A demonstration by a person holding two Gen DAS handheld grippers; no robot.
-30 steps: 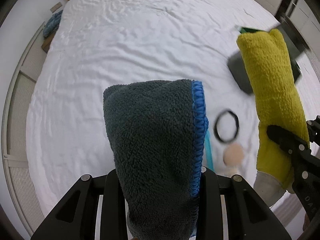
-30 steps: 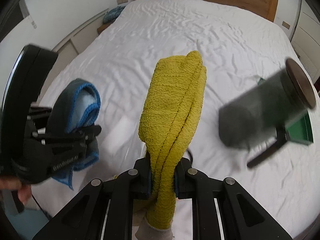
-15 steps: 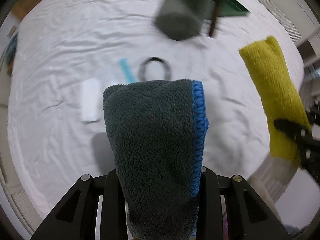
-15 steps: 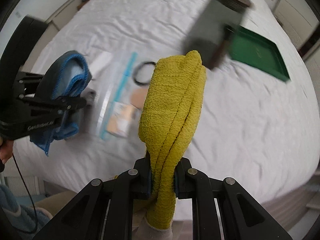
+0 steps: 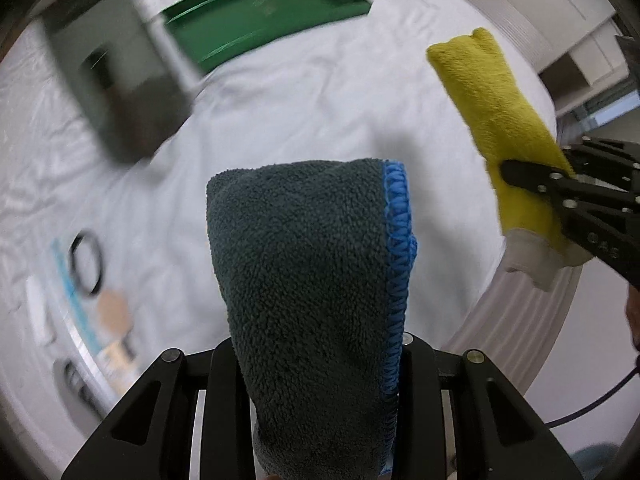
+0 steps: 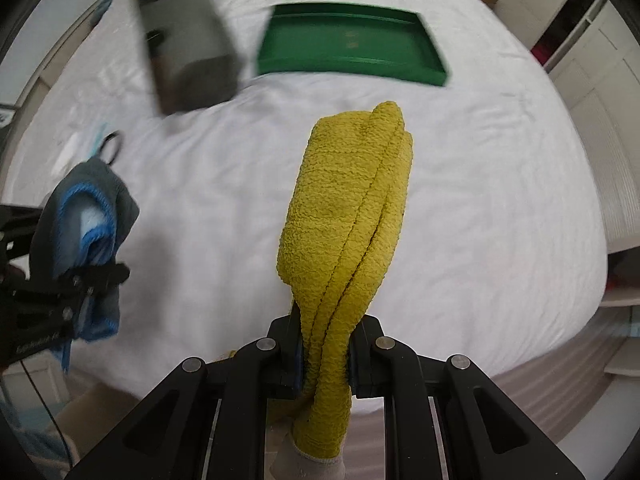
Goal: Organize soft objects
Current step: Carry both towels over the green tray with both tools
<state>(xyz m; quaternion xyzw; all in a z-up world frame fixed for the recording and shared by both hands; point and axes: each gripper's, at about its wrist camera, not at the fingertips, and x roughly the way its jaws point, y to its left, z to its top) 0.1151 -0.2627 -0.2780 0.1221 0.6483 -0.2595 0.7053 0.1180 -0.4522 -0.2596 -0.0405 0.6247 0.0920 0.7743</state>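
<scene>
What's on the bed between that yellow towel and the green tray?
Nothing: in the right wrist view, only bare white sheet lies between the yellow towel and green tray.

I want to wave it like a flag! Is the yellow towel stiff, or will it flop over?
Probably floppy. The yellow towel is squeezed thin between the right gripper fingers, so it squashes easily. It stands up only because it is bunched into thick folds; loose, it would likely droop. Its fuzzy surface probably keeps it from slipping out.
</scene>
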